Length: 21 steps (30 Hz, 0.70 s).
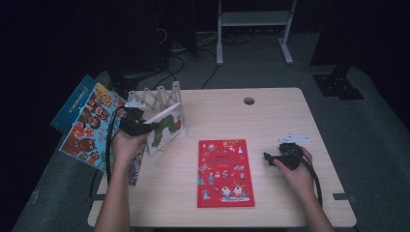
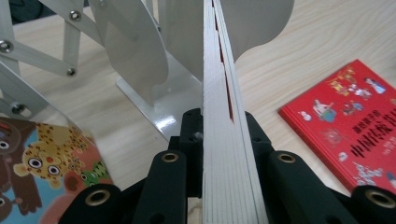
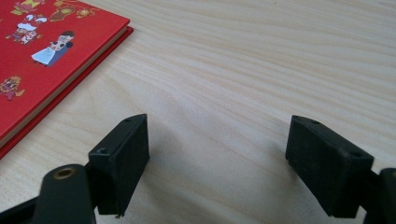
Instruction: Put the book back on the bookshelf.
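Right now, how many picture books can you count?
4: caterpillar book in left claw by the rack; red book mid-table; animal book and blue book at left edge. More may hide.

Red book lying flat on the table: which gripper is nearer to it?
Right. The right gripper rests open just beside the red book; the left gripper is farther off, clamping a white book at the rack.
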Tool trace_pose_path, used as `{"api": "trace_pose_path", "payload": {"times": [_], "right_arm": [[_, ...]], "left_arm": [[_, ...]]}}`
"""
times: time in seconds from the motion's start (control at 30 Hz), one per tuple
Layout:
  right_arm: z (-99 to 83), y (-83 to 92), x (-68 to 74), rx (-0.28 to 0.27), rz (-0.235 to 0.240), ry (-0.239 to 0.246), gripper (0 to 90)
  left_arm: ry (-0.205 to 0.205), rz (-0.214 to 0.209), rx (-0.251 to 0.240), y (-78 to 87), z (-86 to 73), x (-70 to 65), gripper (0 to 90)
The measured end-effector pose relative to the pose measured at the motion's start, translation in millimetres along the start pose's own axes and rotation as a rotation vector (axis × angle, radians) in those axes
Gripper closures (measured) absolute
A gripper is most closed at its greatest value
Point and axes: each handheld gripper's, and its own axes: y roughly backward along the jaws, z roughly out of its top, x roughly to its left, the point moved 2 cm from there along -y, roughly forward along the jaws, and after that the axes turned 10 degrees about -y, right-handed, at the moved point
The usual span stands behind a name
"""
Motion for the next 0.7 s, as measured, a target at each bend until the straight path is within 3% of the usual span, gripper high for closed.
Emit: {"api": "trace_pose_path", "payload": {"times": [0.27,0.4,0.7], "right_arm": [[0.0,-0.1,0.0,0.0,-0.001,0.002,20.5],[0.0,0.0,0.0,-0.001,-0.001,0.003,20.4],[-0.3,0.2,0.1,0.0,-0.001,0.004,20.3]], "left_arm": [[-0.007,0.027,0.049,-15.9,-16.5,-9.6,74.4],[-0.002,0.03,0.036,-16.1,-20.6,-12.4,74.0],[0.009,0.017,0.076,-13.6,-37.7,-16.1,58.0]]}}
